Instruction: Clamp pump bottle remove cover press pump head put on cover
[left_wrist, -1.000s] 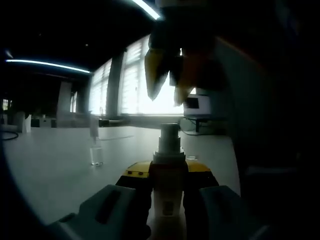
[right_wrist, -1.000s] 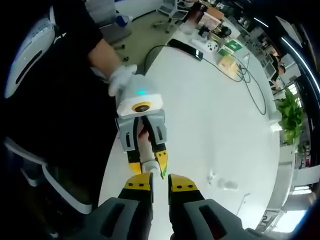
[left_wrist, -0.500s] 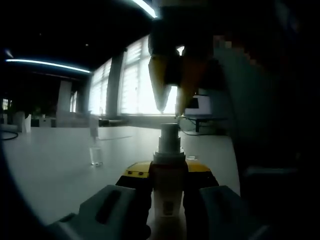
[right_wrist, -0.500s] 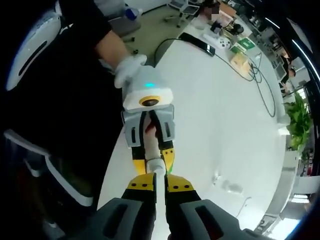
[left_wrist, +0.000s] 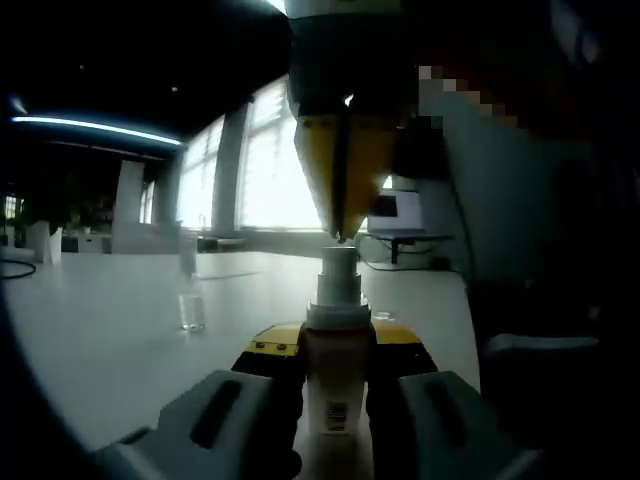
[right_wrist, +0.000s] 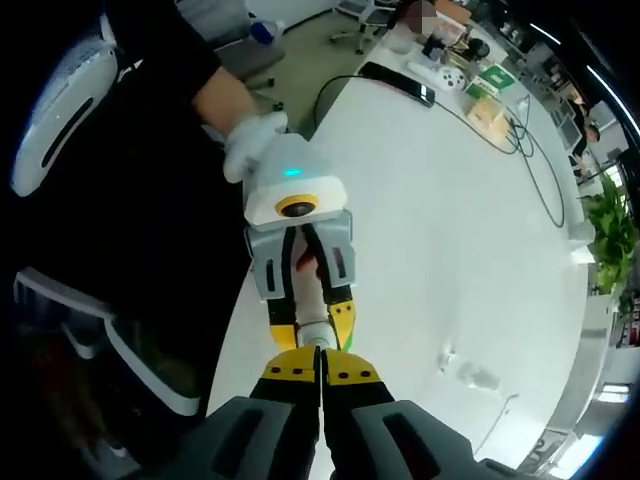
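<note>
Two yellow-tipped jaws of the left gripper (left_wrist: 335, 345) squeeze the pump bottle (left_wrist: 336, 375) in the left gripper view. The bottle stands upright between them, with its pump head (left_wrist: 338, 272) bare on top. The right gripper (left_wrist: 341, 232) comes down from above the bottle. Its two jaws are pressed together, and the tips sit right on the pump head. Left of the bottle, a small clear cover (left_wrist: 192, 312) stands on the white table (left_wrist: 100, 330), well apart from it.

In the right gripper view, the right gripper (right_wrist: 320, 372) has its jaws closed tight, with nothing between them. Their tips touch the top of the pump bottle (right_wrist: 312, 325). The left gripper (right_wrist: 313, 318) holds the bottle from the far side, and a hand in a white glove (right_wrist: 252, 140) holds that gripper. The clear cover (right_wrist: 479, 376) lies on the table (right_wrist: 440, 230), to the right of the bottle.
</note>
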